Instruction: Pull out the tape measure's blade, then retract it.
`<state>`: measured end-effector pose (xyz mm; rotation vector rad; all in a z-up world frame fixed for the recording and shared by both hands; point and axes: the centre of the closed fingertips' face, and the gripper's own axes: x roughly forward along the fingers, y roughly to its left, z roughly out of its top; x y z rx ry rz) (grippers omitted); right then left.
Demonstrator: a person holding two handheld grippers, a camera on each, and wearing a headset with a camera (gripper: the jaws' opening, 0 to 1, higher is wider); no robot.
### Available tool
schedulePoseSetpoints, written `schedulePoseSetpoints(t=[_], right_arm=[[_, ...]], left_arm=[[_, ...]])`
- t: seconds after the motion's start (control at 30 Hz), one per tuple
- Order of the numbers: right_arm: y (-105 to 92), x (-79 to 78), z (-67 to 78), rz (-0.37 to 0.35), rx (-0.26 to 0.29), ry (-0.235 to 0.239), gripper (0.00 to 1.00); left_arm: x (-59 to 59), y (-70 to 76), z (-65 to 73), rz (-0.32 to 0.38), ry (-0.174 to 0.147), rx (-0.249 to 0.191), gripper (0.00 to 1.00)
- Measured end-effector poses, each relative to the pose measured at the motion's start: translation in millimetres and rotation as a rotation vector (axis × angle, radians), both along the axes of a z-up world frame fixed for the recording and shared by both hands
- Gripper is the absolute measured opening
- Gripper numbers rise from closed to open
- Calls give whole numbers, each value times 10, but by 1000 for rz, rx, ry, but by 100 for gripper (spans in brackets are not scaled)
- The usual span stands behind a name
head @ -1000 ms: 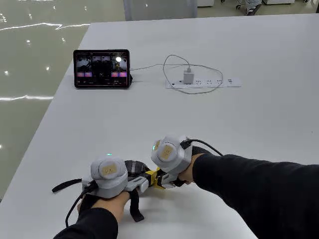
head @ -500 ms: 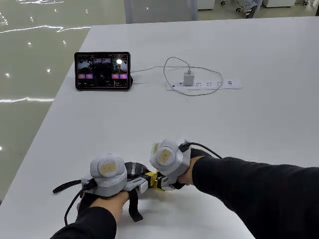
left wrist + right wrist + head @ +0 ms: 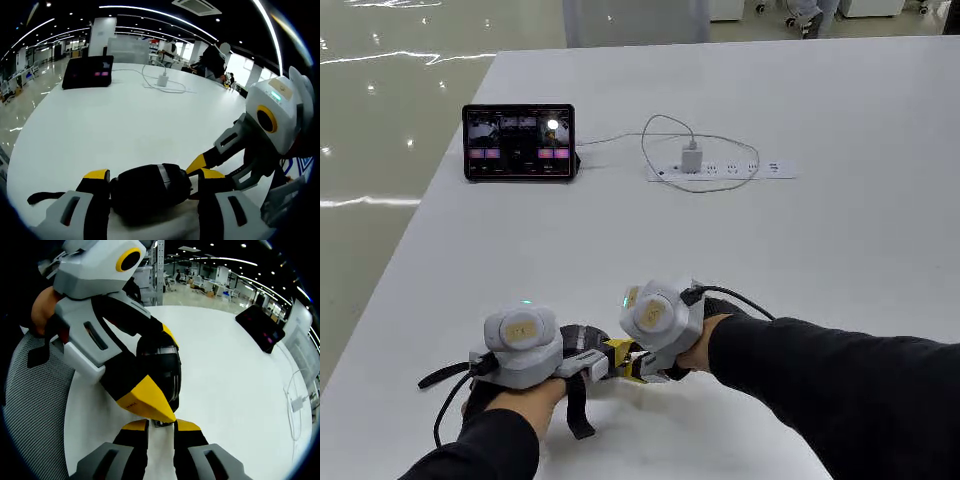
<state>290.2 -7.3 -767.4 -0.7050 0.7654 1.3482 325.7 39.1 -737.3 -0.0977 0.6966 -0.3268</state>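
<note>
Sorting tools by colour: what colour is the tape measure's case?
Black tape measure; it shows best in the left gripper view.

One tape measure (image 3: 150,189), left gripper (image 3: 152,175) and right gripper (image 3: 161,425) making two, one tablet (image 3: 518,141) glowing at eleven o'clock, one power strip (image 3: 720,170).

The head view is looking from above and behind, forward and down along the white table (image 3: 840,230). It is standing far enough back to be taking in the tablet (image 3: 518,142) and power strip (image 3: 720,170) at the far end. The left gripper view is sitting low over the tabletop and facing along its own jaws, with the tape measure (image 3: 150,187) lying very near the lens. The right gripper view is sitting rolled to one side and facing that tape measure from the opposite side, equally near. All 3 views are sharing the tape measure and the tablet. The left gripper view is also catching the right gripper (image 3: 205,167), and the right gripper view is catching the left gripper (image 3: 161,365).
</note>
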Motion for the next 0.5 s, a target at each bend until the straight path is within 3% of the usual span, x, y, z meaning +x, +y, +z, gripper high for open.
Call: schedulePoseSetpoints(t=[0.2, 0.37, 0.5], right_arm=[[-75, -44, 39, -7, 9, 2, 13], [-164, -121, 35, -6, 13, 0, 15], [-259, -144, 55, -37, 22, 7, 18]], left_arm=[[13, -26, 56, -19, -16, -3, 71], [20, -58, 109, -52, -38, -2, 74], [-11, -80, 103, -86, -36, -1, 80]])
